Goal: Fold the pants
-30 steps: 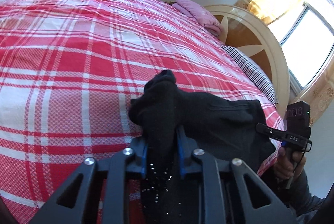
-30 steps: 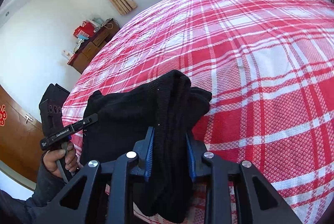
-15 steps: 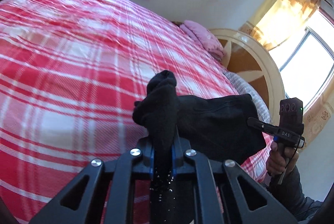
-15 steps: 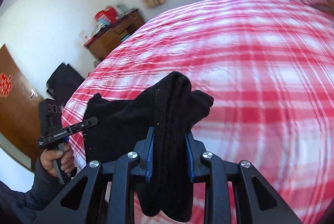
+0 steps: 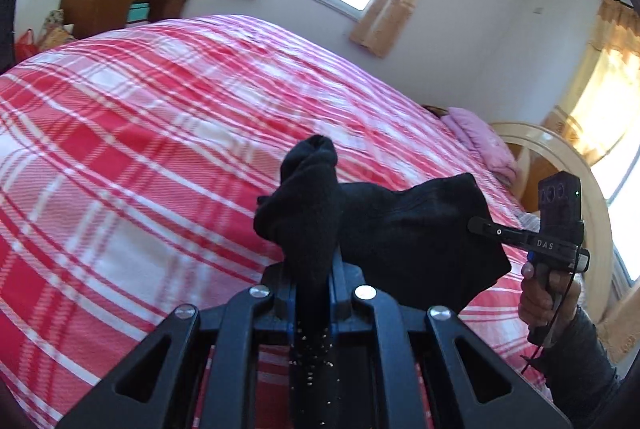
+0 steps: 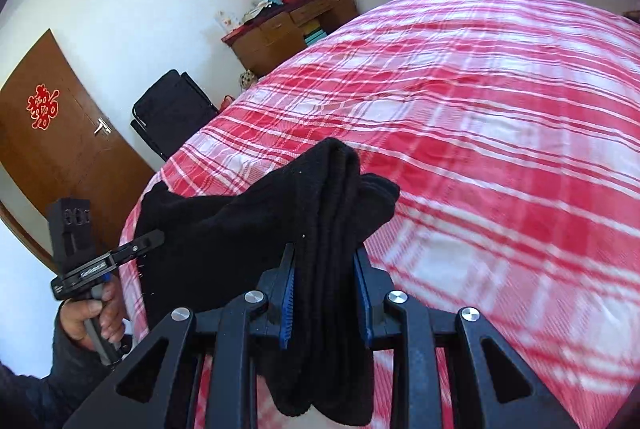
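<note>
The red plaid bed (image 6: 500, 133) lies open ahead; black pants (image 5: 416, 241) stretched between both clamped grippers block the near edge.

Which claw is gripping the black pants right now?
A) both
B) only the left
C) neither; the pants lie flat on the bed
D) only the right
A: the left claw and the right claw are each shut on a bunched end of the black pants, which hang between them above the plaid bed.
</note>
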`<state>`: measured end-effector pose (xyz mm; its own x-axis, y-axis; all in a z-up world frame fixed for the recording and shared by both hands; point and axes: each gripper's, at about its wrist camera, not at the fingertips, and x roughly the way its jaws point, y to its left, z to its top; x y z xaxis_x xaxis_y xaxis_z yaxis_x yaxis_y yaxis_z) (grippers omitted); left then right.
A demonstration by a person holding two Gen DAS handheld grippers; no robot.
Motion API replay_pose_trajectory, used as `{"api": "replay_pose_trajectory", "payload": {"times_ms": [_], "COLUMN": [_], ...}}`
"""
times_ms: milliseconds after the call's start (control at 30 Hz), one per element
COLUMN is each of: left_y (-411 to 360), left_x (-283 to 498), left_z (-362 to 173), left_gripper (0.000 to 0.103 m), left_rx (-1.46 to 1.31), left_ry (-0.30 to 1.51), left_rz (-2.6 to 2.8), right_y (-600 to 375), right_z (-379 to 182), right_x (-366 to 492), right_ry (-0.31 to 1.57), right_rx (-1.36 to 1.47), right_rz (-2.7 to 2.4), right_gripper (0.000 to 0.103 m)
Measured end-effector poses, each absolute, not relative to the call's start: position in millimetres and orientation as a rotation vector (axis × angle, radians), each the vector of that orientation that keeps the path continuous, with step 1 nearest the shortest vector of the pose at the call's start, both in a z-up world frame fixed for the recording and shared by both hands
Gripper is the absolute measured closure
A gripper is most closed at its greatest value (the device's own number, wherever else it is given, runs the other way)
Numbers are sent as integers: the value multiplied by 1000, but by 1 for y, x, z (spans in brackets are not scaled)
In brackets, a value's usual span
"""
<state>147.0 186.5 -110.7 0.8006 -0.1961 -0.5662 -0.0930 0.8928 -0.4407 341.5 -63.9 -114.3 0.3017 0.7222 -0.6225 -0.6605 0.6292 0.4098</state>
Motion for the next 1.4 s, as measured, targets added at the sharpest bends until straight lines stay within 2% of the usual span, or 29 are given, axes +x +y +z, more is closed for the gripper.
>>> {"api": "replay_pose_trajectory", "payload": {"times_ms": [100,133,167,200,233,267,300,333,367,667,767,867,1000,1300,1400], "left_y": [197,198,200,202,203,203,201,200,195,194,194,192,184,132,110], "left_x": [153,155,157,157,157,156,155,155,157,148,138,134,128,110,103], "left_z": [-126,-132,-138,-142,-147,-147,-148,-147,-147,-146,-144,-142,-132,-87,-71], "left_gripper": [91,87,76,69,51,49,48,45,41,38,38,38,28,27,23], "left_rx": [-475,-478,-487,-493,-502,-508,-504,-490,-461,-423,-421,-405,-364,-218,-154], "left_ry": [683,696,703,707,709,702,693,692,694,685,683,690,682,602,579], "left_rz": [-25,-11,5,26,64,72,72,75,81,91,110,155,228,217,199], "right_y": [-49,-47,-49,-52,-57,-61,-65,-68,-73,-93,-108,-127,-154,-198,-202], "right_z": [-133,-141,-148,-153,-158,-162,-165,-168,-170,-171,-169,-162,-146,-89,-71], "right_x": [359,365,369,371,371,372,372,372,371,370,367,356,334,253,221], "right_ry": [910,932,946,953,963,973,979,981,972,953,935,898,847,725,659], "right_rx": [101,124,142,155,176,185,183,176,181,259,284,272,276,269,276], "right_rz": [897,889,883,874,866,860,844,815,808,791,757,681,633,604,598], "right_gripper": [76,76,74,72,70,66,55,49,48,47,41,41,41,40,38]}}
